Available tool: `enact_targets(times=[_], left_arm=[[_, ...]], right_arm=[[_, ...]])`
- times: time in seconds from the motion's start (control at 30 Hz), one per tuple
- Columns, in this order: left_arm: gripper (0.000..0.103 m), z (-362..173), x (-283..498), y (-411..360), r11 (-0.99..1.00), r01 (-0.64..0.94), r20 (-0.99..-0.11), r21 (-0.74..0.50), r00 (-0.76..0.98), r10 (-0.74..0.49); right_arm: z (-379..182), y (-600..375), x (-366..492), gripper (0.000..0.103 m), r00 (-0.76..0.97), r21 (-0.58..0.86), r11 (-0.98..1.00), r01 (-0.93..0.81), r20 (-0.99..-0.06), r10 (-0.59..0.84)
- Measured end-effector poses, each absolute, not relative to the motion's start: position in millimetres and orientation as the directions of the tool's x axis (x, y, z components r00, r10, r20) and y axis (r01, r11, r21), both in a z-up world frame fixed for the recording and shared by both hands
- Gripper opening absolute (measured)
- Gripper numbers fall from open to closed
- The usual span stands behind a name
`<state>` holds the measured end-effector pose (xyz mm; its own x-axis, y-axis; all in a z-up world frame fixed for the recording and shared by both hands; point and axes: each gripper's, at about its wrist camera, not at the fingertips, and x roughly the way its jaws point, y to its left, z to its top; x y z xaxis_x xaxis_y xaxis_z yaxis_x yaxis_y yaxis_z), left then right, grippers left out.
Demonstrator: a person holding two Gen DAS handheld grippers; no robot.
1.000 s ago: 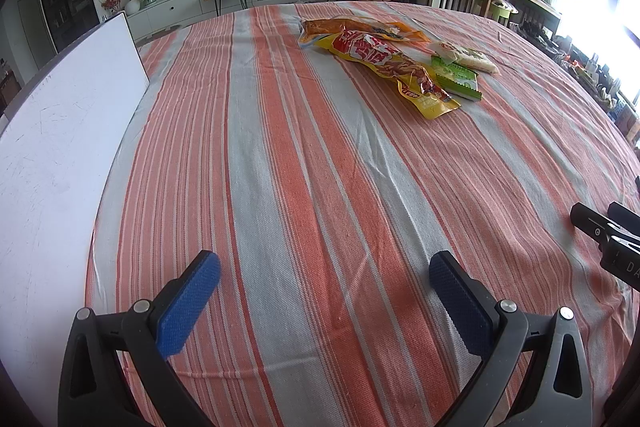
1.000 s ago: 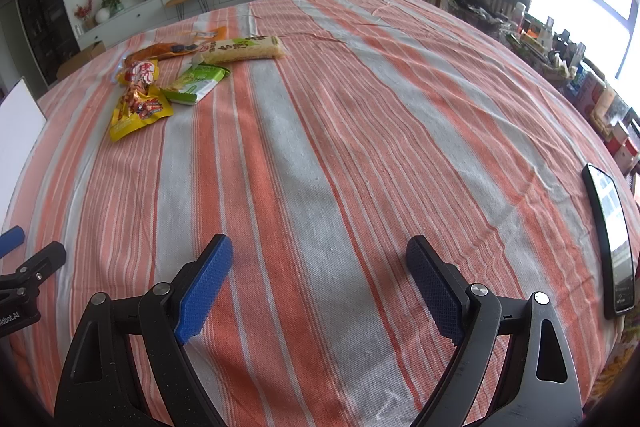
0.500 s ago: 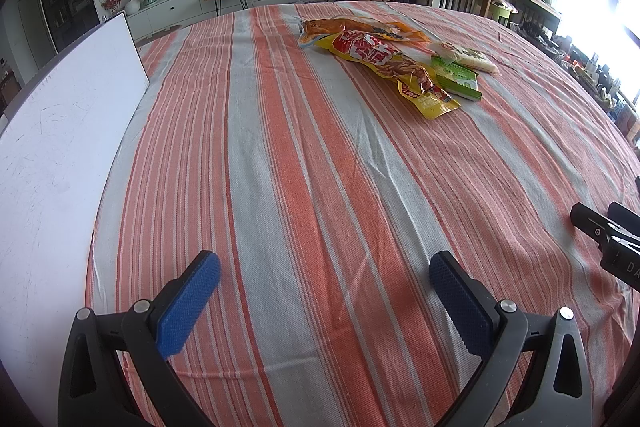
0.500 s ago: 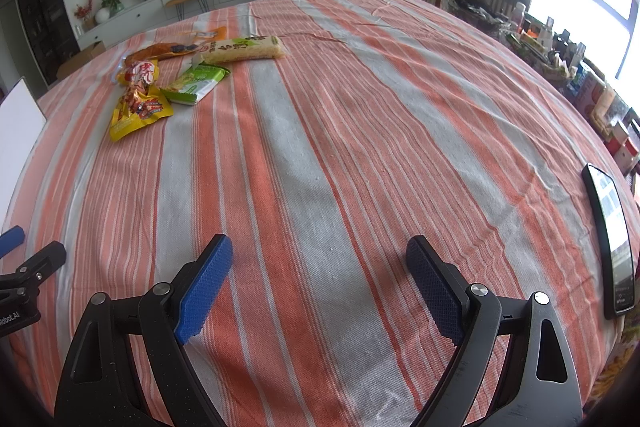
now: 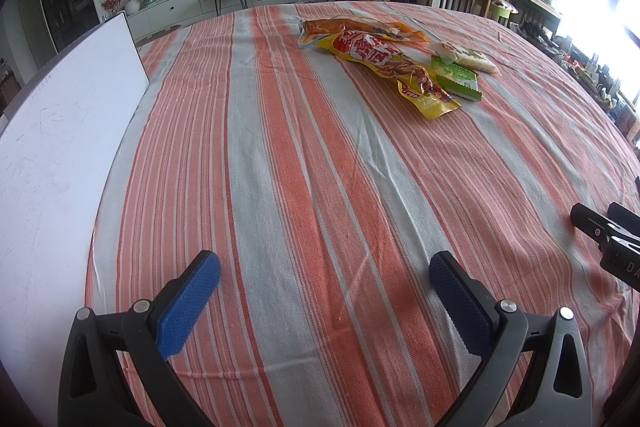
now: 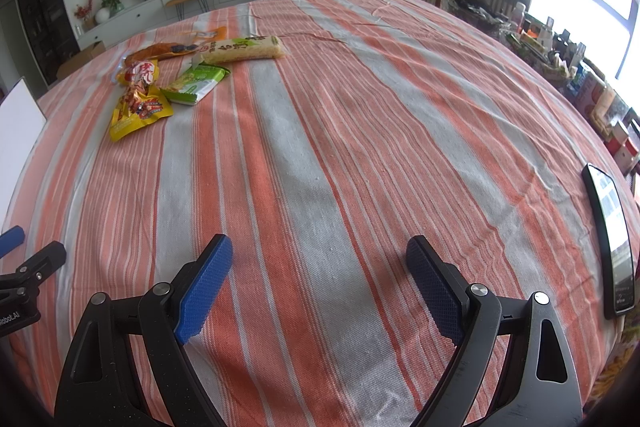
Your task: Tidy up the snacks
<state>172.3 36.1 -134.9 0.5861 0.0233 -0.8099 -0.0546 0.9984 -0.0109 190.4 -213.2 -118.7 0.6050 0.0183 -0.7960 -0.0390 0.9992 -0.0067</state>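
Observation:
Several snack packs lie together at the far side of the striped cloth: an orange pack, a long yellow-red pack, a green pack and a pale rice-cracker pack. In the right wrist view they sit far left: yellow-red pack, green pack, rice-cracker pack, orange pack. My left gripper is open and empty, low over the near cloth. My right gripper is open and empty too, far from the snacks.
A white board lies along the table's left edge. A black phone lies near the right edge. The orange and grey striped tablecloth covers the table. Shelves with clutter stand beyond the right side.

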Motion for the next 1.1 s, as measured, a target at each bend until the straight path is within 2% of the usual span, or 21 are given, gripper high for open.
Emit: enact_targets(times=[0.47,0.6,0.73,0.87,1.1], left_arm=[[0.103,-133.8,172.4,35.7,0.998,-0.056,-0.812,-0.009,0.584,0.025],[0.103,-128.1,182.6,32.1,0.998,-0.043,-0.854,-0.036,0.520,-0.008],[0.102,-90.9,214.5,24.7,0.988,-0.021,-0.814,-0.153,0.570,-0.114],[0.102,-66.6,281.1,14.7,0.984,-0.066,-0.787,-0.168,0.610,-0.094],[0.096,-111.0,362.2,16.6,0.965,-0.227,-0.867,-0.130,0.499,0.001]], right_arm=[[-119.0,-213.2,191.0,0.093,0.604,-0.005,0.999,-0.040,-0.797,0.020],[-119.6,-212.6,192.5,0.095,0.601,0.002,0.999,-0.046,-0.799,0.029],[-119.8,-212.6,192.2,0.095,0.601,0.002,0.999,-0.044,-0.799,0.028],[-119.8,-212.6,192.2,0.095,0.601,0.002,0.999,-0.044,-0.799,0.028],[-119.7,-212.7,192.3,0.095,0.601,0.003,0.999,-0.044,-0.799,0.029]])
